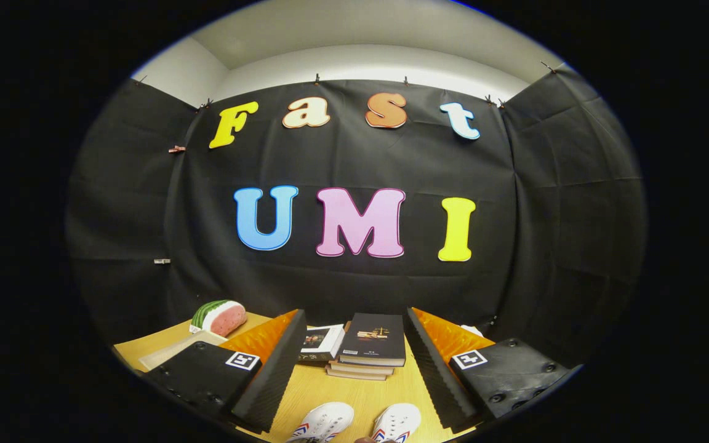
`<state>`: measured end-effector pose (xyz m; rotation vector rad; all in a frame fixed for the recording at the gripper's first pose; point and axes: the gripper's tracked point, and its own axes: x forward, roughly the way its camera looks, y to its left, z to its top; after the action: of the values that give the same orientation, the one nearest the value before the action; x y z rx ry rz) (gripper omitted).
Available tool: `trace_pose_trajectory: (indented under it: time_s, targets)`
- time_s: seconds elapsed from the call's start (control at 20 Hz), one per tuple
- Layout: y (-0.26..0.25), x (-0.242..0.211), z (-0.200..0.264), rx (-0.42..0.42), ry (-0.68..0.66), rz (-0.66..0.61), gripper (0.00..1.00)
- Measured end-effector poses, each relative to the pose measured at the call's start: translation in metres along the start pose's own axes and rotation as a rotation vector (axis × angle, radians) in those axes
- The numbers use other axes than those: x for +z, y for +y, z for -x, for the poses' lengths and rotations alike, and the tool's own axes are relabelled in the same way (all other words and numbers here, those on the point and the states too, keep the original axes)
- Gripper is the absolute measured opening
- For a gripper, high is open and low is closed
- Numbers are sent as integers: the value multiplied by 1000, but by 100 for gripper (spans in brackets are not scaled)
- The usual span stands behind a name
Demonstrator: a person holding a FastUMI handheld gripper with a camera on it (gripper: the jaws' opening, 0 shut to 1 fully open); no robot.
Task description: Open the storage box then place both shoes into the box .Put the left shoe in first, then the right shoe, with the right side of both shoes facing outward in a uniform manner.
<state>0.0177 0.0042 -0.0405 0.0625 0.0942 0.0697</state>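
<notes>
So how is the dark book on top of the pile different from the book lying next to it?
The dark book sits on top of a stack, while the lighter book lies flat on the table. The dark book's cover is nearly black with a small picture; the lighter book has a pale cover with a dark picture. Both lie flat, beyond the shoes, ahead of the open jaws of the gripper.

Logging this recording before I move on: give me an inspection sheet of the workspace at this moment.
Surface: wooden table, bare between the fingers.
Job's things: two white shoes side by side between the fingers, toes pointing ahead; storage box nothing seen.
Clutter: stack of books beyond the shoes, a smaller book beside it, watermelon slice, flat tray.
Grippers: claw open, holding nothing.
Cables: nothing seen.
Surroundings: black cloth wall, white ceiling above.
</notes>
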Motion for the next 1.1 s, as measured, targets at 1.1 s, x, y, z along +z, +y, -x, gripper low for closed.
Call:
trace_pose_trajectory:
  time_s: [1.1]
  targets:
    - [141, -168, 13, 476, 638, -360, 99]
